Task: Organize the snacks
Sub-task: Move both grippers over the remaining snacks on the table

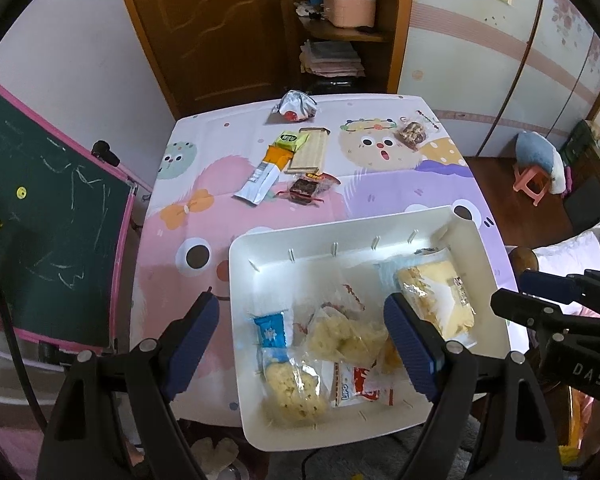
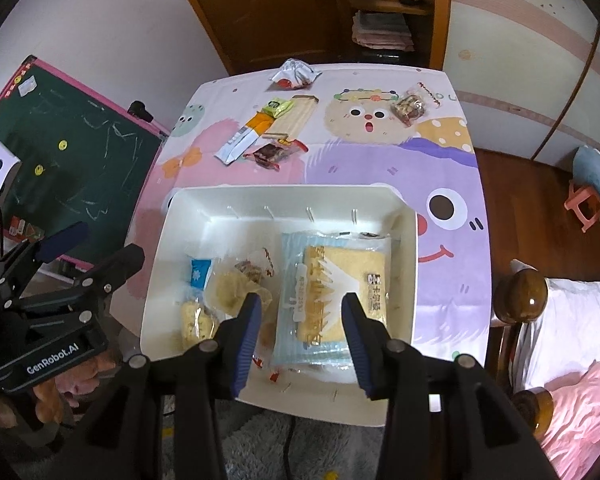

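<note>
Right wrist | right hand-held gripper (image 2: 300, 336) part-open above bread packet (image 2: 332, 280) (untouched) | left hand-held gripper (image 1: 300, 344) wide, empty

I'm in a home, looks like a kid's bedroom. Cartoon-monster cloth (image 1: 188, 216) covers the table. Green chalkboard (image 1: 48, 216) with a pink frame leans on the left. Far side has a wooden door (image 1: 220, 28) and an open shelf with a pink basket (image 1: 350, 8) and folded laundry (image 1: 332, 58). On the right: pastel wardrobe doors (image 2: 540, 60), a pink stool (image 2: 584, 202), and near me a wooden bedpost (image 2: 520, 292) with white and pink bedding (image 2: 580, 400).
</note>
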Action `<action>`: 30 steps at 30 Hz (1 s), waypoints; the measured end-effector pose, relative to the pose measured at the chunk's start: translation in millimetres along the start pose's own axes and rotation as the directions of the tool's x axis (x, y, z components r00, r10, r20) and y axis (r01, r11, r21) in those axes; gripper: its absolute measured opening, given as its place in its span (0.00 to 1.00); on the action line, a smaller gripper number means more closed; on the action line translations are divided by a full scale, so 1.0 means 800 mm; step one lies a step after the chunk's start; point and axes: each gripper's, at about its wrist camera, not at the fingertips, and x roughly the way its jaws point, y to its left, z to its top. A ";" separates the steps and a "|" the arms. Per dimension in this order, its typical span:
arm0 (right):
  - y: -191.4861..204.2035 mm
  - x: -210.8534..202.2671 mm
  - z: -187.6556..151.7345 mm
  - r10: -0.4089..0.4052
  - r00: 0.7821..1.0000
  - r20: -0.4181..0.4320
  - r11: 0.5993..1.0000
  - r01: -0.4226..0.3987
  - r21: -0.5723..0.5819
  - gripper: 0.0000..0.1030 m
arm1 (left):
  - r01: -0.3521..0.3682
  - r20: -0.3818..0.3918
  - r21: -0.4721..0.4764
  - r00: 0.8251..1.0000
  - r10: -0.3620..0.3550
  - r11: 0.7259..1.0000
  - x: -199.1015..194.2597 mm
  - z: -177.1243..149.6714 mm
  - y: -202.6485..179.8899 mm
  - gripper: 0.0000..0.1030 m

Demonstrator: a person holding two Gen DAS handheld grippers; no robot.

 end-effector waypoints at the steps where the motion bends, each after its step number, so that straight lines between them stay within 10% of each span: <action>1: -0.001 0.001 0.003 -0.003 1.000 0.001 1.000 0.003 0.009 0.41 | 0.001 -0.002 0.003 1.000 -0.001 1.000 0.001 0.003 0.002 0.81; 30: -0.013 -0.002 0.122 -0.286 0.944 0.165 0.957 0.271 0.106 0.41 | -0.031 0.077 0.009 0.997 0.031 0.999 0.048 0.146 0.071 0.81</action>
